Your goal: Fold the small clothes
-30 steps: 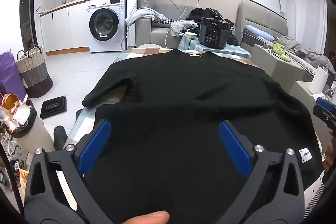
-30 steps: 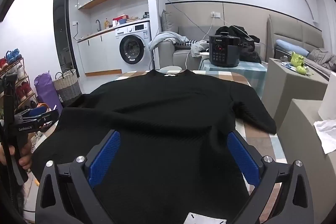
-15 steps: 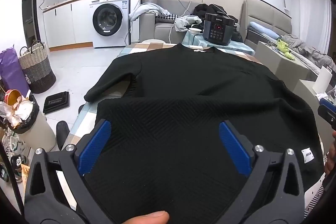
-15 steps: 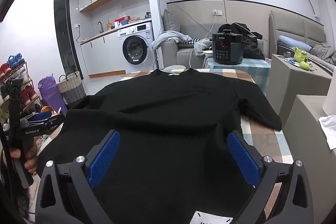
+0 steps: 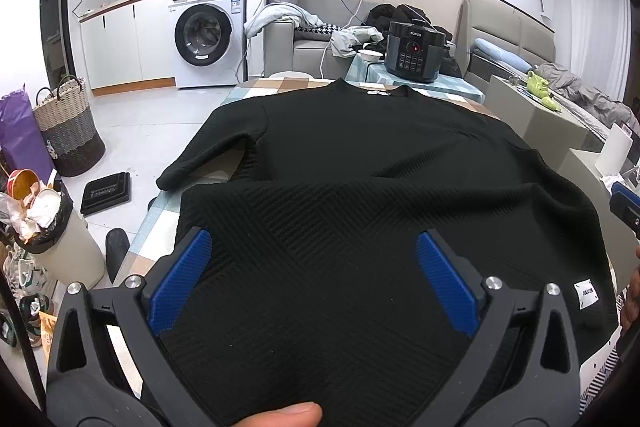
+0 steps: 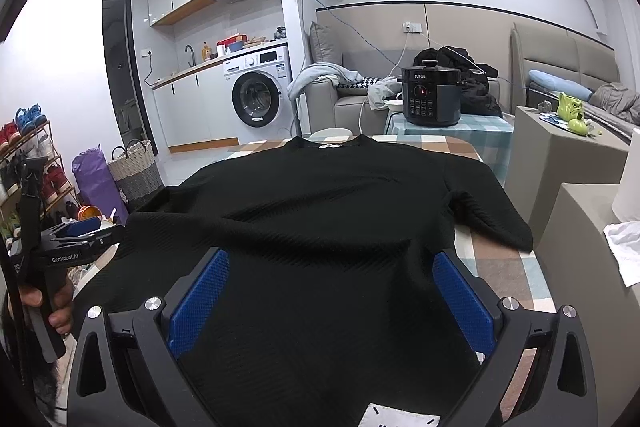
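Note:
A black knit sweater (image 5: pixel 360 155) lies flat on the checked table (image 5: pixel 280 85), collar at the far end. Its near hem part is raised and overlaps the body. My left gripper (image 5: pixel 312 239) is open, fingers wide apart, with the sweater's fabric spanning the gap. A thumb tip (image 5: pixel 296 415) rests at the bottom edge. A white label (image 5: pixel 586 295) sits at the sweater's near right corner. My right gripper (image 6: pixel 329 257) is also open over the sweater (image 6: pixel 340 195). From the right wrist, the left gripper (image 6: pixel 92 231) shows at the sweater's left edge, held by a hand.
A black pressure cooker (image 5: pixel 414 53) stands on a side table beyond the collar. Grey cabinets (image 6: pixel 560 155) flank the table's right side. On the floor to the left are a full bin (image 5: pixel 52 239), a woven basket (image 5: pixel 68 131) and a washing machine (image 5: pixel 208 39).
Both cameras have shifted slightly, so the collar and far room sit a little differently in view. The finger spread of both grippers is unchanged, and the sweater's raised near part stays between them.

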### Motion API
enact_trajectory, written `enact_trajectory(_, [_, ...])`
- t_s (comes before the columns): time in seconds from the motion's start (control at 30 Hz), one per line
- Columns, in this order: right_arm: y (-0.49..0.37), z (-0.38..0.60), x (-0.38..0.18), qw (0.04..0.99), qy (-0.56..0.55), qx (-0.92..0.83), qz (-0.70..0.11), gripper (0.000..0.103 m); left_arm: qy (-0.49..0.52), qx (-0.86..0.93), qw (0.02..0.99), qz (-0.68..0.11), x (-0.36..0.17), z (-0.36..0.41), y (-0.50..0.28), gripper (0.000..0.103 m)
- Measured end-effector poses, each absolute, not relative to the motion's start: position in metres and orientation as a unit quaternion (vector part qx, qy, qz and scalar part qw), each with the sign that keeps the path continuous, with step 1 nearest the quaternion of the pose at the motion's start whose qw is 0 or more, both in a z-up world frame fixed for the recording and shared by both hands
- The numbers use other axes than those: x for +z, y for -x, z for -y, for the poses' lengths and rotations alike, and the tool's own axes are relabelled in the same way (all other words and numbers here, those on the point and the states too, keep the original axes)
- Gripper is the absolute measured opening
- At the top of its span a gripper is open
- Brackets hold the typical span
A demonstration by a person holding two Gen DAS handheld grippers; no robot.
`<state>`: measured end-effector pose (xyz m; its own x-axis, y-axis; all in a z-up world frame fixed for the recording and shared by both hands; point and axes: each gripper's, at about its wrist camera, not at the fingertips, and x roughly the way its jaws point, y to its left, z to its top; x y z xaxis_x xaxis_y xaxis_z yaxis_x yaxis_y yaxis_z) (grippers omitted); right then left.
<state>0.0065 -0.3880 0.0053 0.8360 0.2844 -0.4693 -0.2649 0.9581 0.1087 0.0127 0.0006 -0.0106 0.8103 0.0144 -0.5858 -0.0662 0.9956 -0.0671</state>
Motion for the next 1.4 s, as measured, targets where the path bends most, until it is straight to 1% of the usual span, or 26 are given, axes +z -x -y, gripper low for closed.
enact_trajectory(1.4, [-0.0019,0.3928,0.0083,0.956,-0.020,0.137,-0.259,0.103,0.046,0.024,0.947,-0.317,-0.0160,-0.0016,-0.0135,0.102])
